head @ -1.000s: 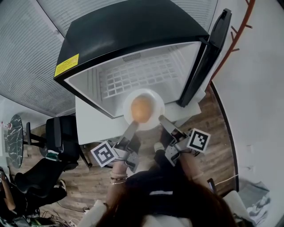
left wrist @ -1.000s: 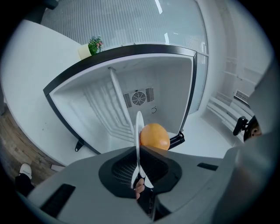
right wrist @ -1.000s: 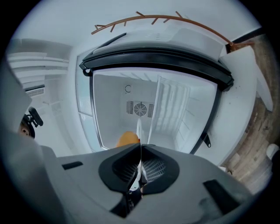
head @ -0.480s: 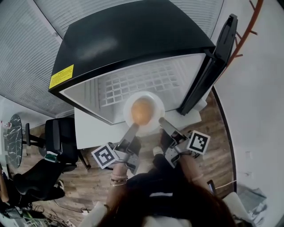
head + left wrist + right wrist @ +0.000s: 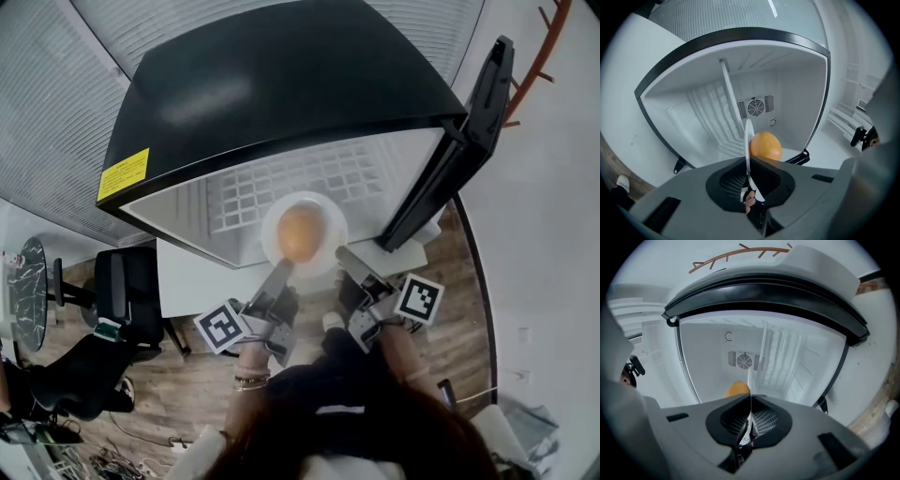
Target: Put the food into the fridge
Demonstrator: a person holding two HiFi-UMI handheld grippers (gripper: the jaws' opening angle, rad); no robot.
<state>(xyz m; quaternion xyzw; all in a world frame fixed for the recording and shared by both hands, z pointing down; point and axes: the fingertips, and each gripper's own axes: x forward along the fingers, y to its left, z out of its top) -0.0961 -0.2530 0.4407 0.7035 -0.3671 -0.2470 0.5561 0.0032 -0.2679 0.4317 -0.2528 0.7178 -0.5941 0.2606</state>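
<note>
The round orange food [image 5: 300, 233] sits in the middle of a white plate [image 5: 274, 217], very slightly oval, its longer side running toward the fridge's back wall; the plate is held level at the mouth of the open fridge [image 5: 281, 84], its far rim over the front of the wire shelf [image 5: 281, 178]. The left gripper [image 5: 281, 273] pinches the plate's near-left rim, jaws closed down on the thin edge, which shows edge-on [image 5: 748, 140] in the left gripper view with the food [image 5: 765, 146] just beyond; the right gripper [image 5: 348, 257] clamps the near-right rim the same way, the plate [image 5: 750, 380] a thin line between its jaws. Both hands are low in front of the body, grippers slanting forward and inward to meet at the plate. The white cavity lies open behind the plate, back to the fan grille [image 5: 757, 107]; the black door [image 5: 459, 141] stands swung out just right of the right gripper.
</note>
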